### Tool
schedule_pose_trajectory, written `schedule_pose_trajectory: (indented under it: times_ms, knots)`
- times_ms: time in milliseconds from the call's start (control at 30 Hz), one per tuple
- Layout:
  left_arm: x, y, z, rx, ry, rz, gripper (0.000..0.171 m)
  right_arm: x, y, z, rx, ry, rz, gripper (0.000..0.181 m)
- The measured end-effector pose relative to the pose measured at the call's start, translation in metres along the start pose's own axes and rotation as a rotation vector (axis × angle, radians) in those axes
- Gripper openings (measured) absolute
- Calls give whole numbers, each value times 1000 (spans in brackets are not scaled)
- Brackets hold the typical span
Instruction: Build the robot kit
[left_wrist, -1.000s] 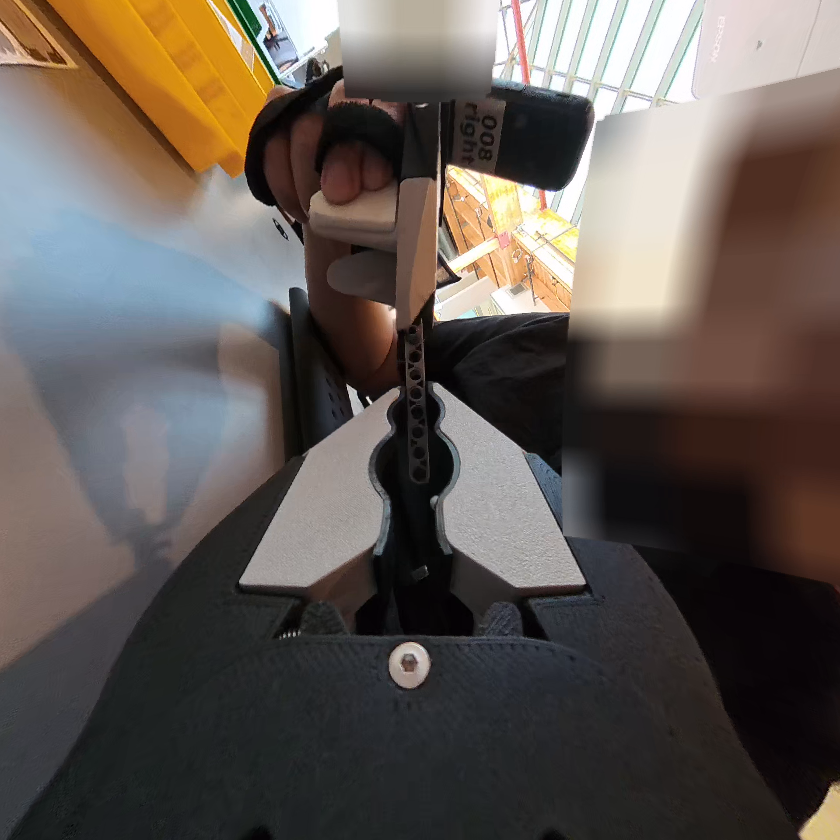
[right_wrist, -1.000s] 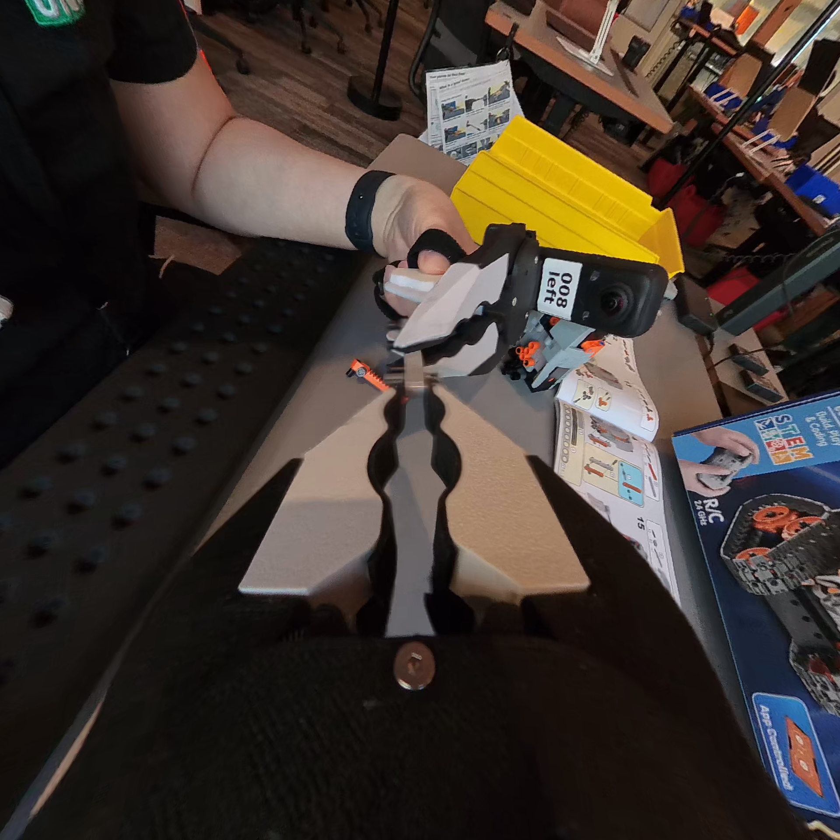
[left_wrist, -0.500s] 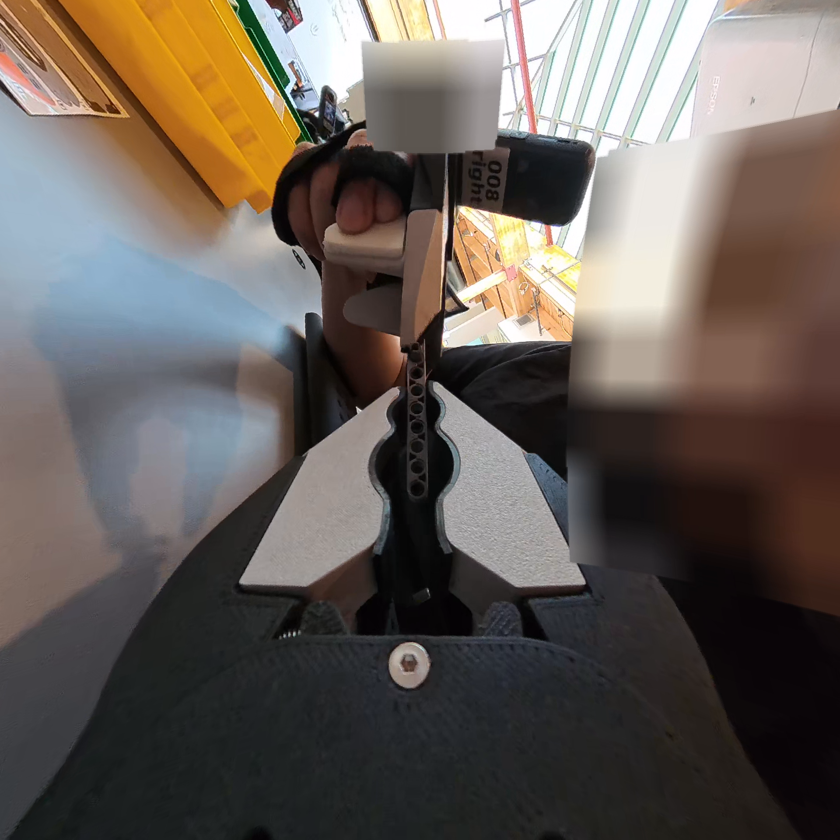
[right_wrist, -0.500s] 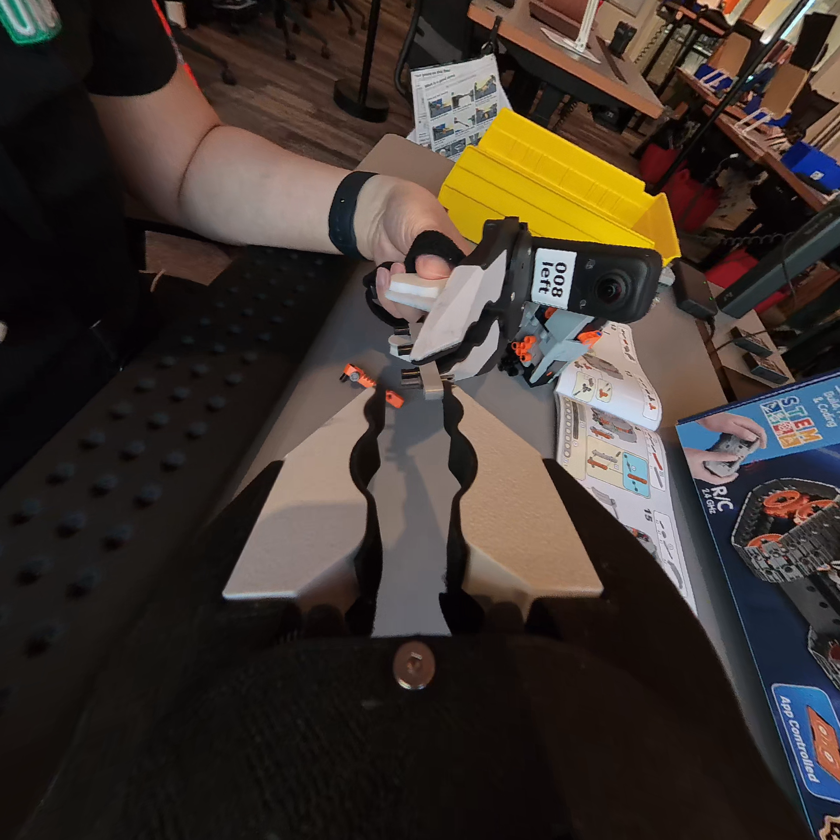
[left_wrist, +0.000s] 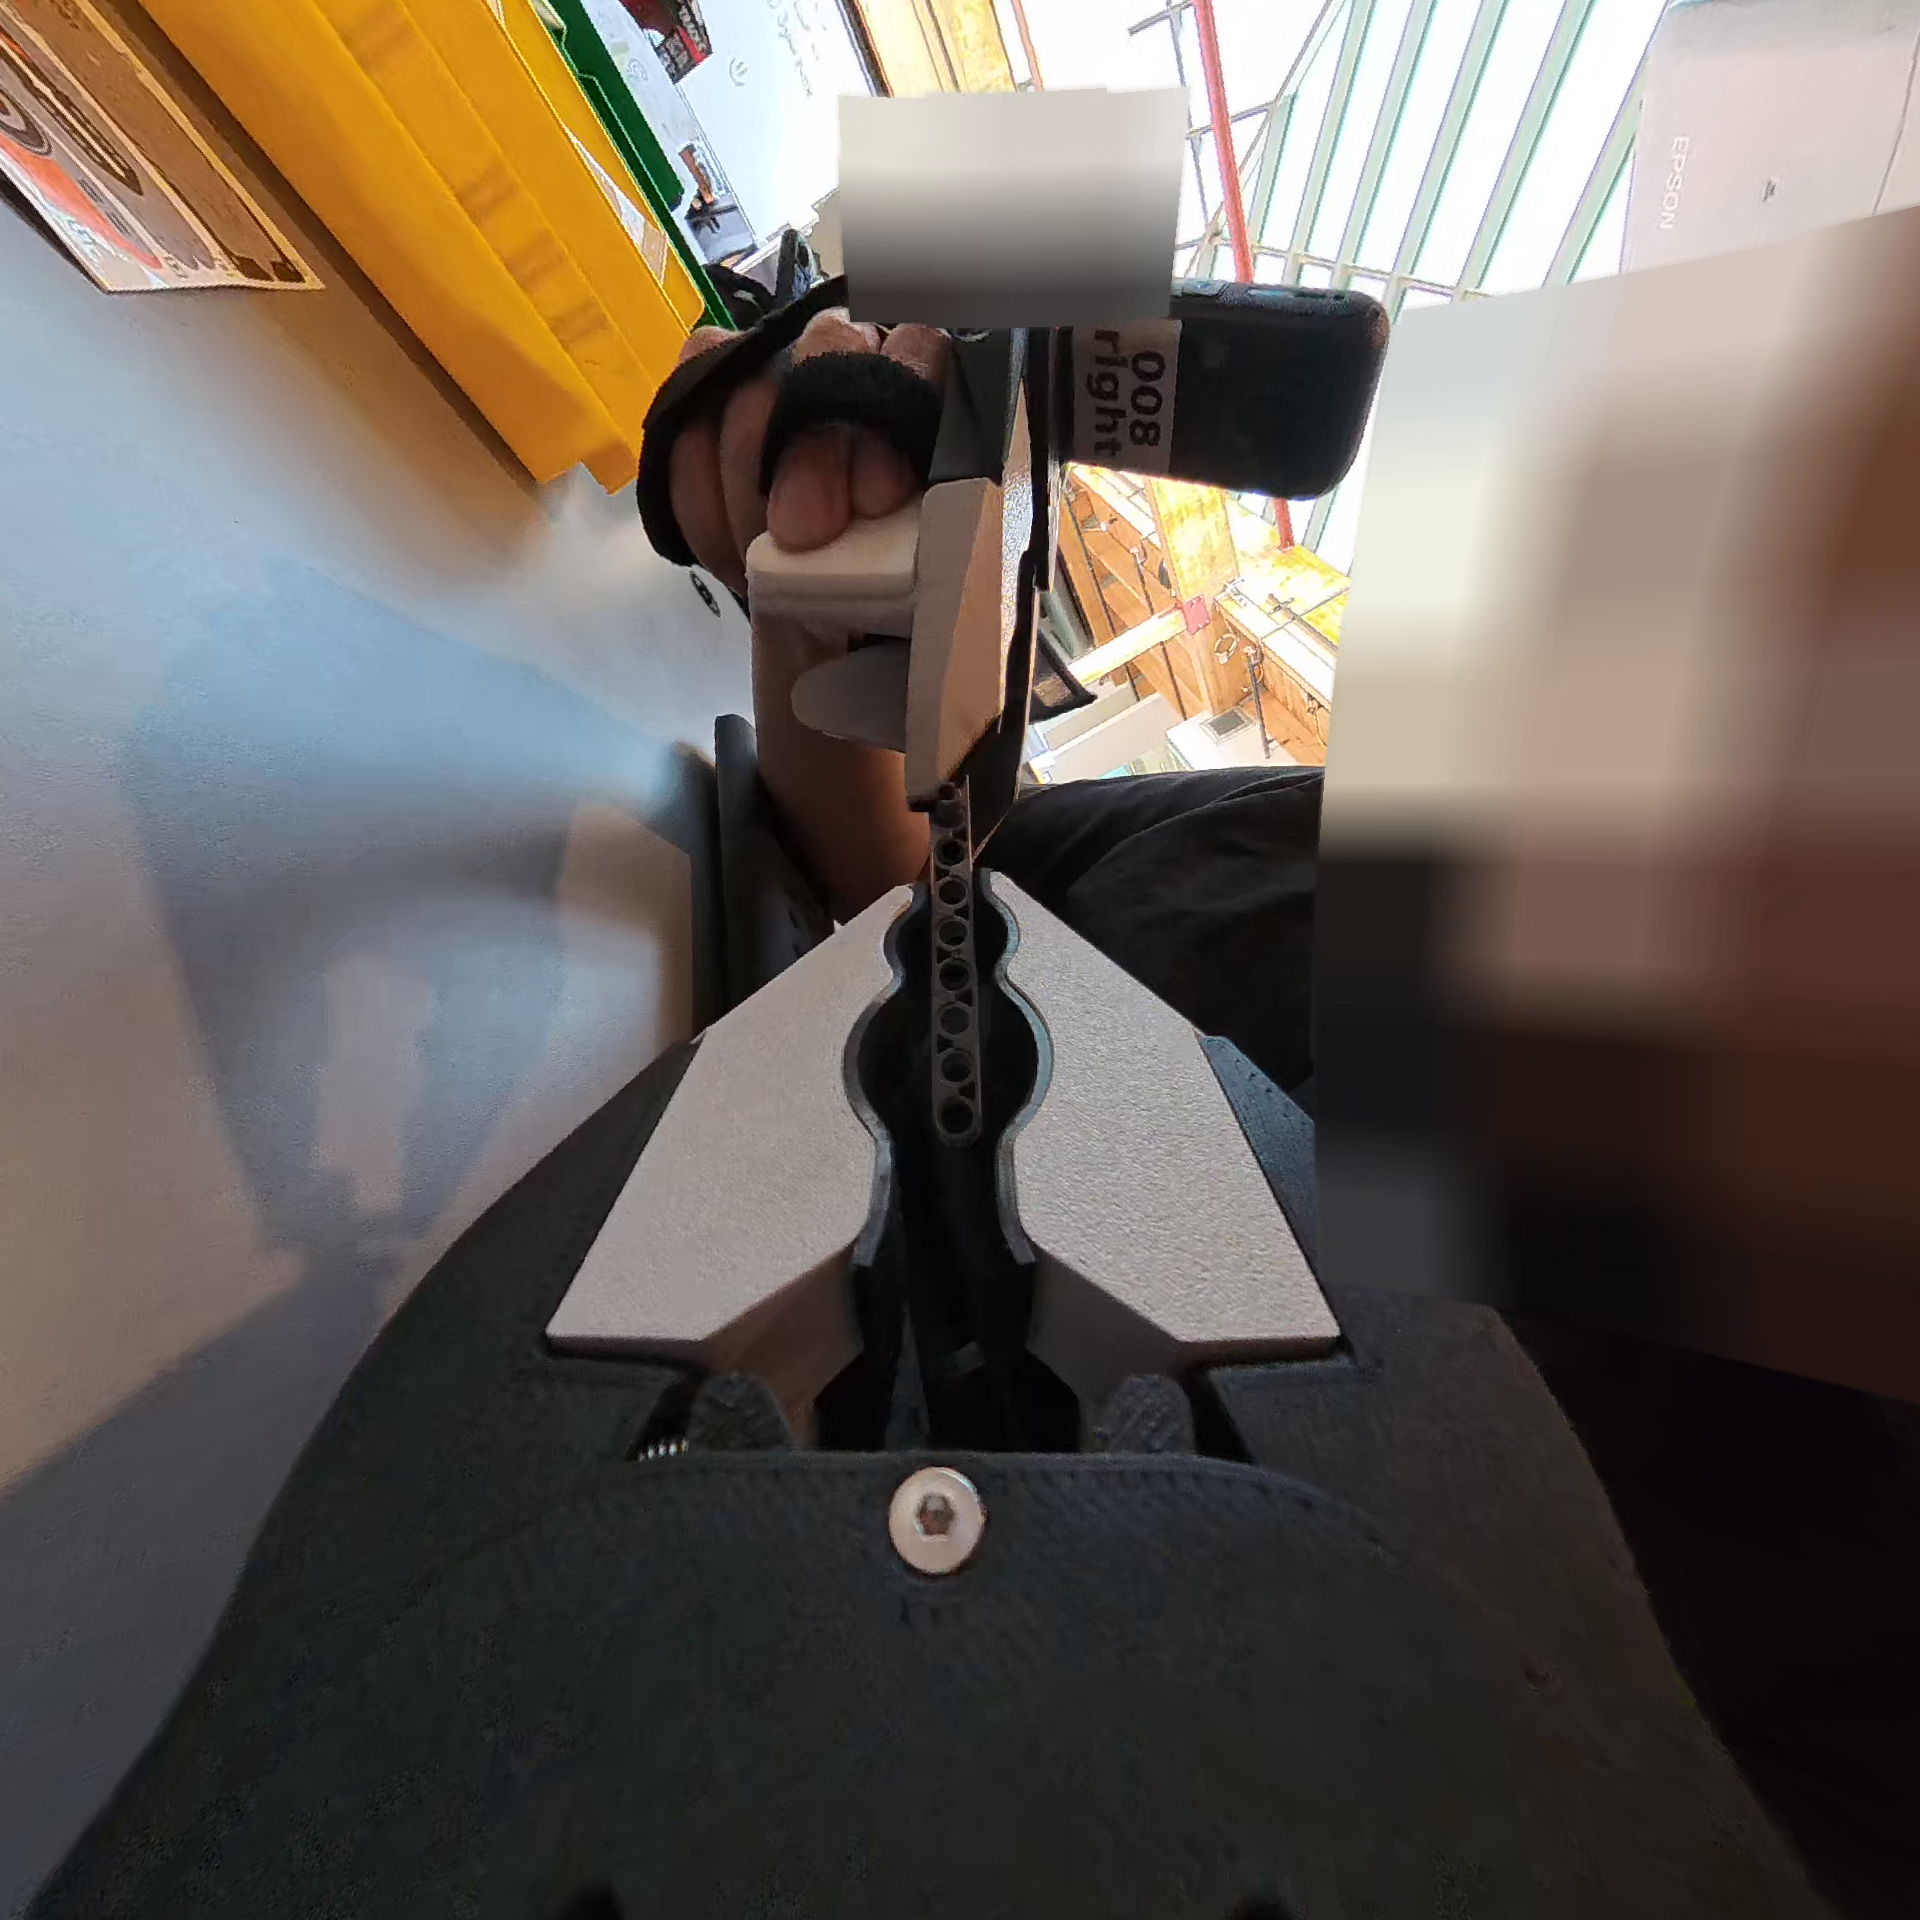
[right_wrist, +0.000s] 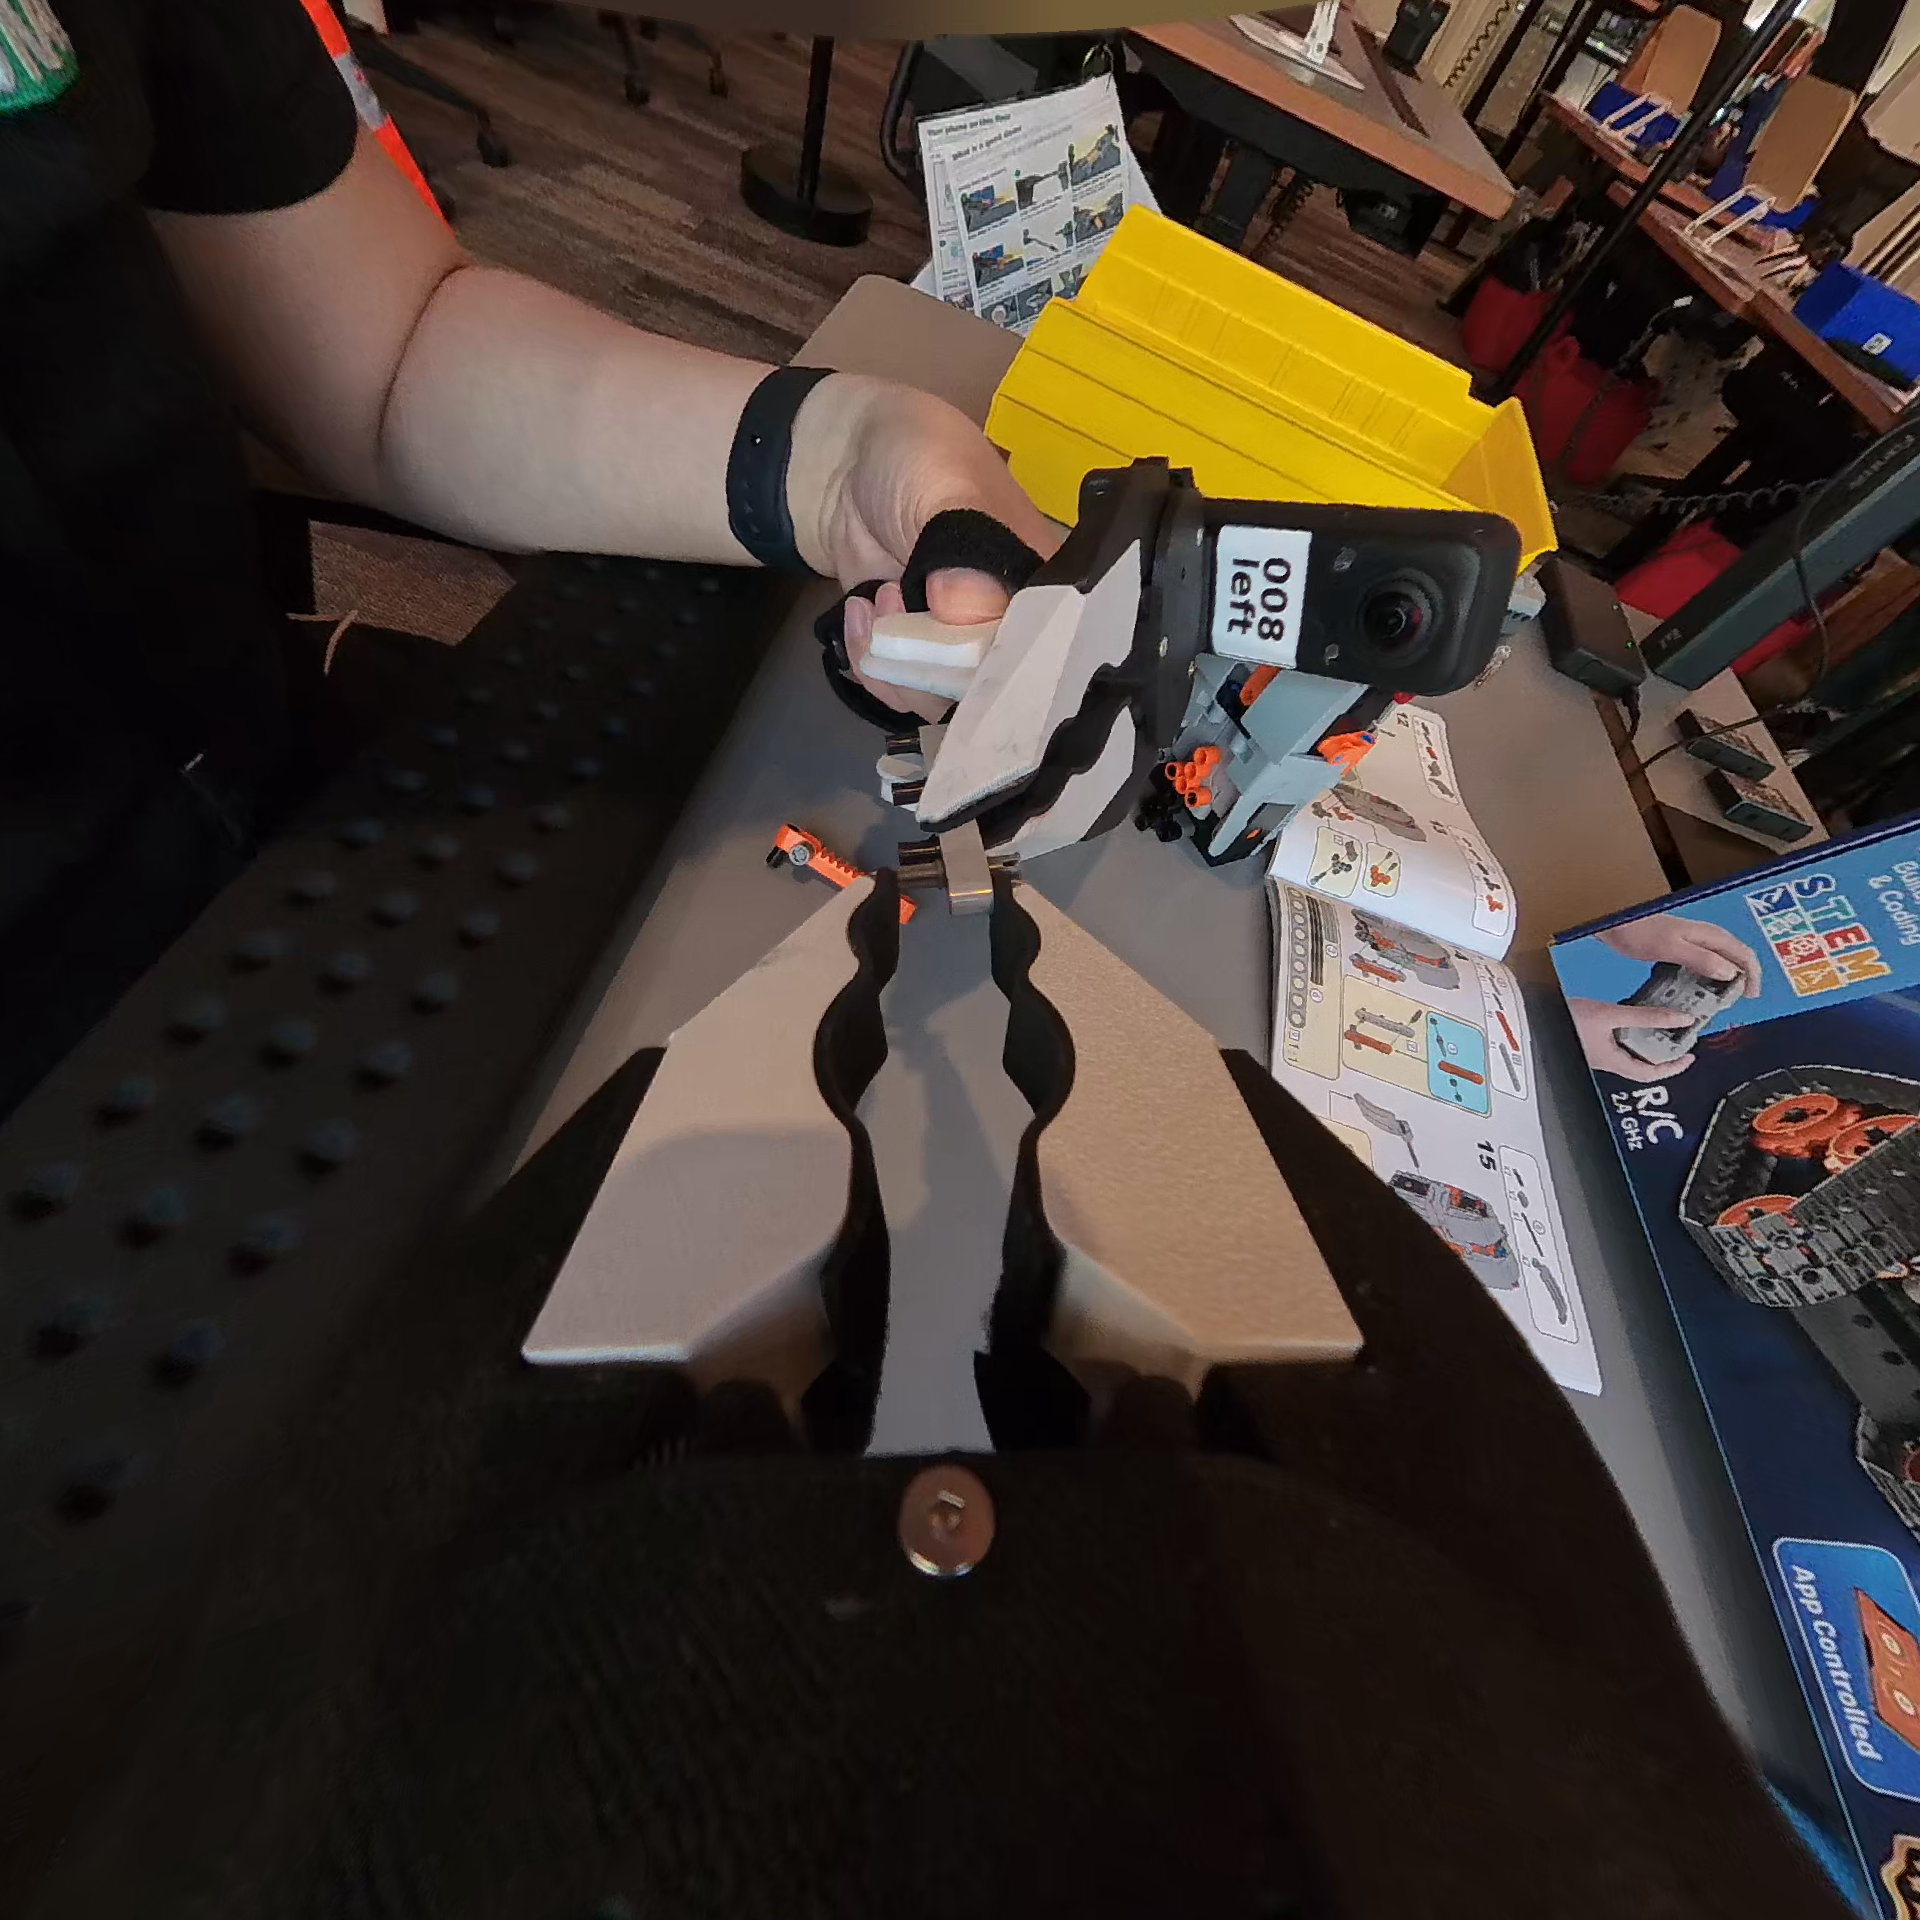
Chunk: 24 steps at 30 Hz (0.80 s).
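**Left claw** (left_wrist: 954, 894): pressed together on a grey perforated beam (left_wrist: 958, 997). The beam runs lengthwise down the gap between the fingers, and its far end sticks out past the tips. It is held in the air above the table (right_wrist: 1143, 925), not resting on it.

**Right claw** (right_wrist: 943, 899): spread, with bare table showing between the fingers. Its tips stand on either side of the beam's free end. Whether they touch it cannot be told.

**Surroundings:**
- A small orange part (right_wrist: 816, 857) lies on the table just beside the right claw's tips.
- A partly built grey and orange model (right_wrist: 1257, 758) stands behind the left claw.
- An open instruction booklet (right_wrist: 1403, 1039) lies to the right, with a blue printed box (right_wrist: 1787, 1195) further right.
- A yellow bin (right_wrist: 1247, 384) sits at the far edge of the table.

**Handling assessment:**
- The beam appears to be light, rigid moulded plastic with smooth faces.
- It is likely to swivel if gripped at a single point.
- The flat sides of the exposed end look like the soundest place to grip it, square to its length.
- What look like dark pins project near that end and could catch.
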<state>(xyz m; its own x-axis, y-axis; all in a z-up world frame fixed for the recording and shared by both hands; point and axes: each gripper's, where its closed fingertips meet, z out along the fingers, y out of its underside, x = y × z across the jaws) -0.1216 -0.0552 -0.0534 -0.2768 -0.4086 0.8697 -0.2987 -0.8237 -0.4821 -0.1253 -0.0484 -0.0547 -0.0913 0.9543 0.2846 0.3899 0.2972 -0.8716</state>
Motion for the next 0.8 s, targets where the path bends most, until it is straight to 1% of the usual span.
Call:
schedule_pose_trajectory:
  times_ms: [33, 100, 167, 300, 800]
  knots:
    - [-2, 1, 0, -5, -9, 1, 5, -1, 2, 1, -10, -3, -4, 16]
    - [-4, 3, 0, -16, -17, -5, 5, -3, 6, 2, -28, -18, -13, 16]
    - [-3, 3, 1, -12, -1, -12, 5, -3, 4, 1, -13, -15, -20, 15]
    - [-5, 4, 1, -22, -15, -3, 5, -5, 6, 2, -23, -27, -24, 14]
    - [-7, 3, 0, -17, -50, 33, 6, -2, 7, 2, -28, -16, -20, 14]
